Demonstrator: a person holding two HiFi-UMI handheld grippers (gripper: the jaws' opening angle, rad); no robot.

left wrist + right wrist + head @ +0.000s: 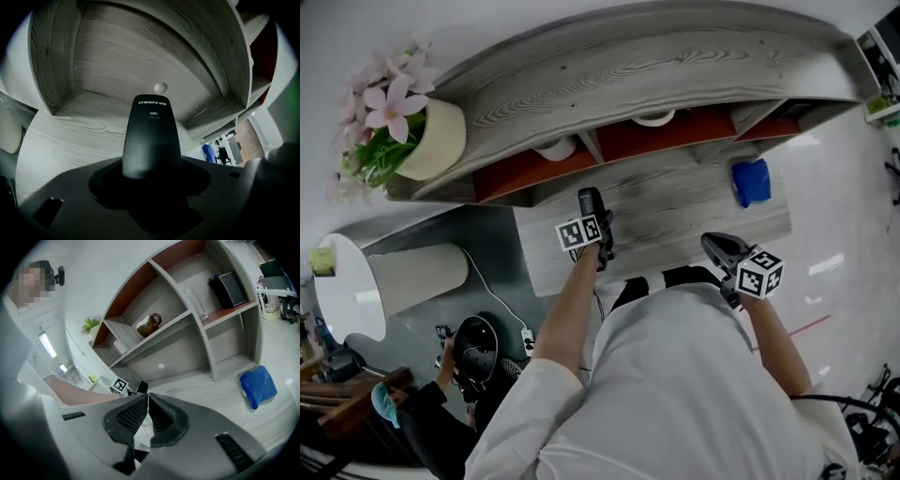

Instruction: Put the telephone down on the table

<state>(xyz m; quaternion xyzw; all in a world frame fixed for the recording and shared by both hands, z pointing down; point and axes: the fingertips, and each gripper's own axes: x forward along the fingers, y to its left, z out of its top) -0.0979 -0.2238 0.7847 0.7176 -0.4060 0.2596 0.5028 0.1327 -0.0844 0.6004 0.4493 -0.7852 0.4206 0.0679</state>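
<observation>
The left tongs (601,236) pinch the black telephone (151,140), holding it over the grey wooden tabletop (675,211) with its tip toward 12 o'clock. The right tongs (146,398) are pressed together and empty, with a blue cloth (752,182) at their 12 o'clock.

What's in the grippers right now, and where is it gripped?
Left gripper holds the telephone by its near end, the rest sticking forward; right gripper is shut and empty.

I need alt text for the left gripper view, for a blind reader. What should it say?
A black phone stands gripped in the left tongs. Behind it lie a grey wooden table and a shelf unit.
</observation>
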